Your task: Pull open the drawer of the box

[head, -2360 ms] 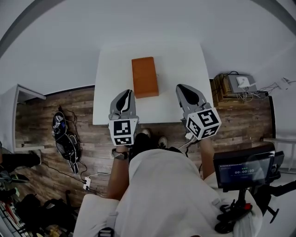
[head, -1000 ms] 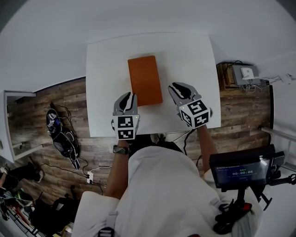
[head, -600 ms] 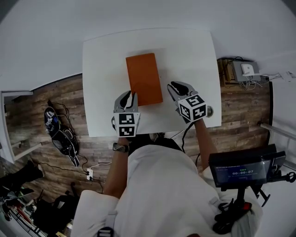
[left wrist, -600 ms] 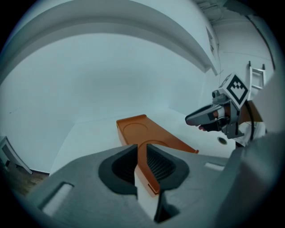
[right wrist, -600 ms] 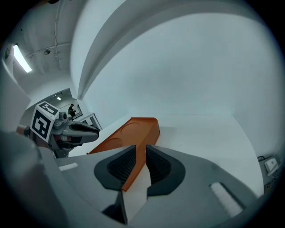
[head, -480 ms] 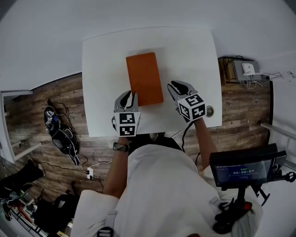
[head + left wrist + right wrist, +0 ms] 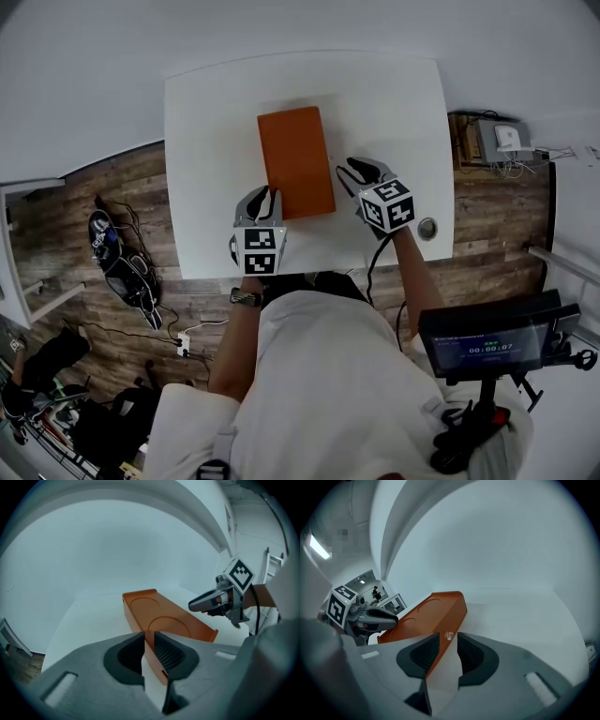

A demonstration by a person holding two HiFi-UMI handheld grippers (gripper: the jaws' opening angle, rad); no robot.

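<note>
Now, the right tool (image 7: 448, 637), jaws just opened, straddles the knob (image 7: 449, 635) on the orange box (image 7: 440, 606); it should clamp squarely, then pull straight (left tool (image 7: 149, 638), narrowly apart, could brace the box).

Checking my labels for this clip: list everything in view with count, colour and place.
box: one, orange, mid-table.
knob: one, clear, on the box's side face by the right gripper.
table: one, white, under the box.
round fitting: one, grey, near the table's near right corner.
floor: wood planks, around the table.
cables: a black tangle, floor at left.
screen: one, dark, on a stand, lower right.
person: one, white top, bottom centre.
left gripper: one, grey, by the box's near left corner, jaws slightly apart, empty.
right gripper: one, grey, right of the box, jaws just opened wider, knob lined up with the gap, untouched.
</note>
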